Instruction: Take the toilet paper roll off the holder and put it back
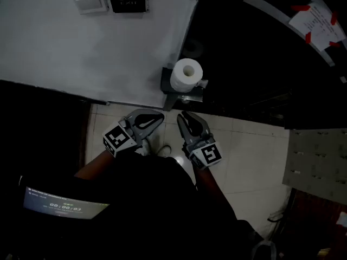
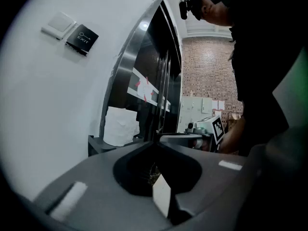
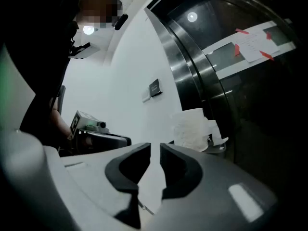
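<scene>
Toilet paper roll (image 1: 187, 75): white, soft crinkled wrap, hollow core facing up. It sits on the holder, with a loose torn end hanging at the side.
Holder (image 1: 166, 82): dark metal, small boxy shelf shape, fixed at the wall corner just beside the glass door.
Left gripper (image 2: 156, 146): grey matte plastic, curved fingers pressed together at the tips around an oval hollow. Nothing is in it. It points at the roll from near, not touching.
Right gripper (image 3: 155, 148): same grey plastic, fingers brought together with only a thin slit between them. It holds nothing and is near the roll but apart from it.
Marker cubes (image 1: 119, 138): one on each gripper, black-and-white square patterns.
Wall (image 1: 81, 53): plain white, smooth.
Switch plate (image 1: 90, 0): white, square, glossy.
Exit plate (image 2: 82, 39): black, square, just beside the switch plate. It reads "EXIT" under a key symbol.
Glass door (image 1: 260, 53): dark, glossy, with a curved brushed-steel frame.
Paper notice (image 1: 317, 23): white sheet stuck on the glass with red tape. The print is too small to read.
Floor (image 1: 255, 150): pale square tiles, slight shine.
Brick wall (image 2: 209, 66): red-brown, in the far background of the left gripper view.
Screen (image 1: 62, 205): lit strip low left, digits not legible.
</scene>
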Tool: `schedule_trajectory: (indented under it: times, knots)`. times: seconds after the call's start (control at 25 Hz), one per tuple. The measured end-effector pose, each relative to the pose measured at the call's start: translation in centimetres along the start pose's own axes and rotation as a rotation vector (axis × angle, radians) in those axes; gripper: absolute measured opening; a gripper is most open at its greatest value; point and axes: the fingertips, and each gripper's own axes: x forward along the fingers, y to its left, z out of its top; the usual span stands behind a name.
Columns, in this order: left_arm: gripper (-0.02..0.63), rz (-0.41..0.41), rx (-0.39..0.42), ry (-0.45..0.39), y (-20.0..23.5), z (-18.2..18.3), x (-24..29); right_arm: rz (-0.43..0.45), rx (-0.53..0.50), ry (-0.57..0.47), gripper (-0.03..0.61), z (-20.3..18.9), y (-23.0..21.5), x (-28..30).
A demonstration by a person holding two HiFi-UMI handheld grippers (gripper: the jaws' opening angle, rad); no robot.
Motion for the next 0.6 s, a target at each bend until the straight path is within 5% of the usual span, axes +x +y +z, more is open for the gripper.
schedule_trajectory:
  times: [0.28, 0.6]
  knots:
    - [0.005, -0.007, -0.012, -0.007, 1.8, 0.5, -0.4, -0.218, 0.028, -0.003, 0.49, 1.8, -6.1, 3.8]
    - [0.005, -0.021, -0.016, -0.009, 3.0, 0.4, -0.6, -0.31, 0.048, 0.043, 0.538, 3.9, -8.7, 9.6]
